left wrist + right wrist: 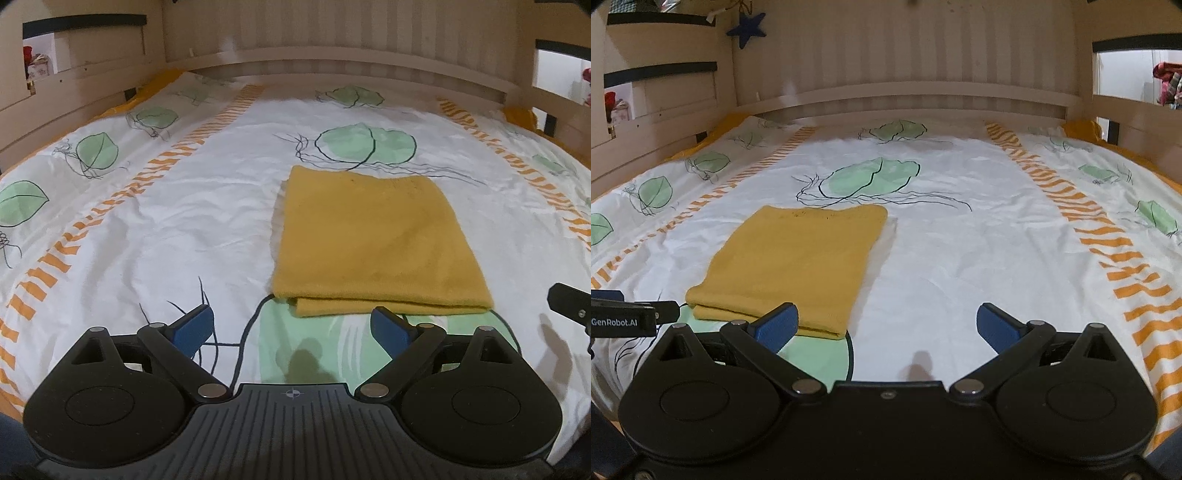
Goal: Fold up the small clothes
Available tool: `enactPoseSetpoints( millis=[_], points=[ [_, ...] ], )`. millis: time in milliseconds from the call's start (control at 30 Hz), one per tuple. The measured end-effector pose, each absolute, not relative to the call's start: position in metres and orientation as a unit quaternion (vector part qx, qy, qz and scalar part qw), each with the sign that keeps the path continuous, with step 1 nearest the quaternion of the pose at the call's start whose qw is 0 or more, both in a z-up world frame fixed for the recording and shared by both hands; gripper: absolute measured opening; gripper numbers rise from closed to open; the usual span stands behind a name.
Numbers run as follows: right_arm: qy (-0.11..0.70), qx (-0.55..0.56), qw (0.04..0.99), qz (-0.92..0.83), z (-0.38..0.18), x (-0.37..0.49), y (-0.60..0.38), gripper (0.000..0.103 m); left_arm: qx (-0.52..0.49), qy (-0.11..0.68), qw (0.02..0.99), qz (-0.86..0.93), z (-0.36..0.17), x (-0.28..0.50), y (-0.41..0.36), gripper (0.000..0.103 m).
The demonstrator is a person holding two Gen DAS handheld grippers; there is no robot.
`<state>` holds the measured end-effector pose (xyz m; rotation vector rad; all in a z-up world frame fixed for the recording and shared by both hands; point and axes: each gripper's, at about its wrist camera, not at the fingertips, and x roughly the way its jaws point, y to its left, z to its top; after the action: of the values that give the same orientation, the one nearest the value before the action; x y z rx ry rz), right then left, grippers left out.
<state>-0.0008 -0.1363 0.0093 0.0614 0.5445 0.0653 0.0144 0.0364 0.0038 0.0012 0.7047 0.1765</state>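
A mustard-yellow knitted garment (373, 240) lies folded into a flat rectangle on the bed, its doubled edge toward me. In the right wrist view the same garment (798, 266) sits to the left of centre. My left gripper (291, 326) is open just short of the garment's near edge, with nothing between its blue pads. My right gripper (886, 326) is also open and empty; its left pad overlaps the garment's near right corner in the image, with bare sheet between the pads. Part of the left gripper (624, 317) shows at the left edge of the right wrist view.
The bedsheet (184, 221) is white with green leaf prints and orange striped bands. A pale wooden headboard (905, 96) and side rails (74, 103) enclose the bed. A blue star (748, 27) hangs on the back wall. Part of the right gripper (570, 301) shows at the right edge.
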Motion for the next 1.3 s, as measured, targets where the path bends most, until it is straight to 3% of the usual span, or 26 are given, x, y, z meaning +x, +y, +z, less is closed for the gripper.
enactPoseSetpoints(
  millis=[1300],
  points=[
    [0.279, 0.047, 0.957, 0.057, 0.0059, -0.0019, -0.1339, 0.102, -0.020, 0.352, 0.933, 0.073, 0.0028, 0.0161, 0.0381, 0.092]
  ],
)
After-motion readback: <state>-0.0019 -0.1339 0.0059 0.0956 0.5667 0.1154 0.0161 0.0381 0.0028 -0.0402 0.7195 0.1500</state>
